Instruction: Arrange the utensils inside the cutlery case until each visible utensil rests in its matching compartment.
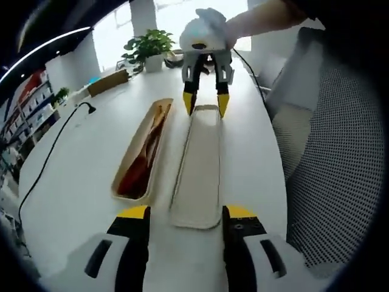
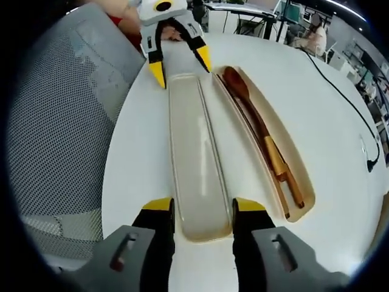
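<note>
Cream-coloured, the long lid (image 1: 197, 170) lies flat on the white bench (image 1: 91, 176), just beside the open case (image 1: 141, 153) that holds a wooden spoon (image 2: 243, 97) and chopsticks (image 2: 281, 170). The left hand-held gripper (image 1: 185, 214) straddles one end of the lid and the right hand-held gripper (image 2: 203, 208) the other end. Both have their jaws spread wide and neither grips the lid.

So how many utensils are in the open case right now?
2: a brown wooden spoon and wooden chopsticks lie lengthwise together in the beige cutlery case; overlap may hide another.
</note>
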`<state>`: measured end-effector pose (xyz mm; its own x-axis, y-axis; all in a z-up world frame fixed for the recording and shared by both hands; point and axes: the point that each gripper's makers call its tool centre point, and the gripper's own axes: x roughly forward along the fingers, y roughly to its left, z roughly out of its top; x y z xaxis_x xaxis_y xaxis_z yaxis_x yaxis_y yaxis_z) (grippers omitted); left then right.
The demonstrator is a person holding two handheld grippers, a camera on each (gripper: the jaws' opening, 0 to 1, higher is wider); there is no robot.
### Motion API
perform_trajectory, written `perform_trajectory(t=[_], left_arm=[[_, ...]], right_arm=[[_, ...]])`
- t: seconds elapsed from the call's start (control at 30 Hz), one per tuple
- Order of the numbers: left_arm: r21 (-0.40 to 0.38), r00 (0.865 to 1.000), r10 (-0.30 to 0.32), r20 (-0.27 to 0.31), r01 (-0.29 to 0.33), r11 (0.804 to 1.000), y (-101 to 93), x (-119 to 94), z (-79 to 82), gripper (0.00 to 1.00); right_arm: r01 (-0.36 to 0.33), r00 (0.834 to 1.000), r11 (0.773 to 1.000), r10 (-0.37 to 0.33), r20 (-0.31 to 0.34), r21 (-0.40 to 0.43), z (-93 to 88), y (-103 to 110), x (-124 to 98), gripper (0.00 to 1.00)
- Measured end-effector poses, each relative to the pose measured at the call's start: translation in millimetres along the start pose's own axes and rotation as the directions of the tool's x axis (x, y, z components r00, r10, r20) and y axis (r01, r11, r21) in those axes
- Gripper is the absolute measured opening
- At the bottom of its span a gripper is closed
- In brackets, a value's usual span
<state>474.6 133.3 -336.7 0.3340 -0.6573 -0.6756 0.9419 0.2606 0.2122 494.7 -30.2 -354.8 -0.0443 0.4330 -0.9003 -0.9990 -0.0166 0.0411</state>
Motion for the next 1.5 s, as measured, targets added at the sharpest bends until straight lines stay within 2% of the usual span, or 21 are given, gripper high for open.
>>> perform_trajectory(t=[0.07,0.2,0.33,0.4,0.47,0.5,0.53,0.67,0.8,0.87,0.9,1.0,1.13,1.17,1.2,1.23,1.27,1.33,1.37,1.43,1.5], left_arm=[[0.057,1.000,-0.006,0.000,0.006,0.998,-3.8,-1.7,3.0,0.50],[0.170,0.999,0.042,0.009,-0.043,0.984,-1.6,-3.0,8.3,0.58],[0.262,1.000,0.025,-0.004,-0.023,0.965,-7.3,-0.9,6.9,0.55],[0.311,1.000,0.017,-0.020,-0.010,0.950,-7.9,0.4,4.2,0.49],[0.302,0.999,0.000,-0.043,0.013,0.953,-8.8,2.7,0.9,0.46],[0.257,0.999,-0.029,-0.032,0.036,0.966,-9.8,3.0,1.0,0.44],[0.242,0.998,-0.027,-0.055,0.039,0.970,-7.7,2.2,-2.9,0.42],[0.274,0.998,-0.030,-0.046,0.042,0.961,-4.2,4.7,-1.4,0.37],[0.328,0.997,-0.060,-0.050,0.073,0.942,-7.7,5.4,0.7,0.24],[0.374,0.992,-0.084,-0.094,0.114,0.920,-11.4,6.8,-4.7,0.21],[0.394,0.990,-0.085,-0.109,0.122,0.911,-11.3,8.2,-6.9,0.18],[0.348,0.988,-0.096,-0.119,0.132,0.928,-11.2,11.2,-8.3,0.16],[0.332,0.984,-0.103,-0.143,0.146,0.932,-9.1,10.5,-7.5,0.14],[0.329,0.984,-0.103,-0.145,0.146,0.933,-9.0,9.9,-7.4,0.13],[0.323,0.985,-0.105,-0.139,0.145,0.935,-7.6,8.8,-5.2,0.11],[0.313,0.985,-0.105,-0.137,0.144,0.939,-6.5,8.2,-3.8,0.09],[0.303,0.984,-0.108,-0.141,0.147,0.942,-5.2,7.5,-3.0,0.06],[0.306,0.980,-0.111,-0.163,0.157,0.939,-6.4,6.0,-4.6,0.06],[0.309,0.980,-0.112,-0.165,0.159,0.938,-6.6,5.8,-4.4,0.06],[0.283,0.979,-0.119,-0.168,0.164,0.945,-7.1,5.6,-3.9,0.06],[0.269,0.978,-0.124,-0.170,0.167,0.948,-7.2,5.7,-3.8,0.06]], right_arm=[[-0.027,1.000,0.999,0.027,0.004,0.018,-0.2,1.0,-0.6,0.35],[-0.083,0.997,0.994,0.083,0.013,0.069,-0.3,1.8,-2.5,0.35],[-0.170,0.985,0.966,0.163,0.050,0.195,4.1,8.5,-5.9,0.35],[-0.198,0.980,0.956,0.189,0.063,0.217,4.3,8.3,-7.0,0.35],[-0.226,0.974,0.945,0.216,0.070,0.238,4.2,11.0,-8.4,0.35],[-0.232,0.972,0.942,0.219,0.080,0.241,4.8,9.9,-8.7,0.35],[-0.248,0.968,0.936,0.234,0.085,0.251,5.1,11.6,-9.4,0.35],[-0.303,0.953,0.911,0.280,0.119,0.278,6.6,15.3,-12.1,0.35],[-0.359,0.933,0.873,0.326,0.154,0.331,7.8,21.2,-17.5,0.35],[-0.415,0.909,0.840,0.365,0.202,0.351,12.5,26.7,-21.4,0.35],[-0.430,0.902,0.834,0.378,0.209,0.347,12.0,25.3,-22.9,0.35],[-0.431,0.902,0.833,0.381,0.203,0.348,9.8,23.9,-25.5,0.35],[-0.436,0.899,0.826,0.382,0.214,0.358,8.7,25.9,-28.0,0.37],[-0.422,0.903,0.843,0.356,0.242,0.334,11.5,22.8,-28.5,0.38],[-0.405,0.891,0.854,0.289,0.350,0.327,29.8,15.1,-29.1,0.42],[-0.413,0.891,0.823,0.277,0.360,0.390,32.3,16.9,-33.6,0.44],[-0.397,0.892,0.838,0.254,0.375,0.376,38.1,18.1,-36.3,0.45],[-0.349,0.904,0.888,0.234,0.358,0.300,43.8,22.4,-37.5,0.44],[-0.278,0.921,0.928,0.184,0.343,0.248,46.6,20.0,-37.3,0.41],[-0.230,0.947,0.954,0.173,0.271,0.195,43.0,28.1,-33.7,0.36],[-0.131,0.976,0.985,0.109,0.187,0.110,34.9,24.8,-27.6,0.28]])
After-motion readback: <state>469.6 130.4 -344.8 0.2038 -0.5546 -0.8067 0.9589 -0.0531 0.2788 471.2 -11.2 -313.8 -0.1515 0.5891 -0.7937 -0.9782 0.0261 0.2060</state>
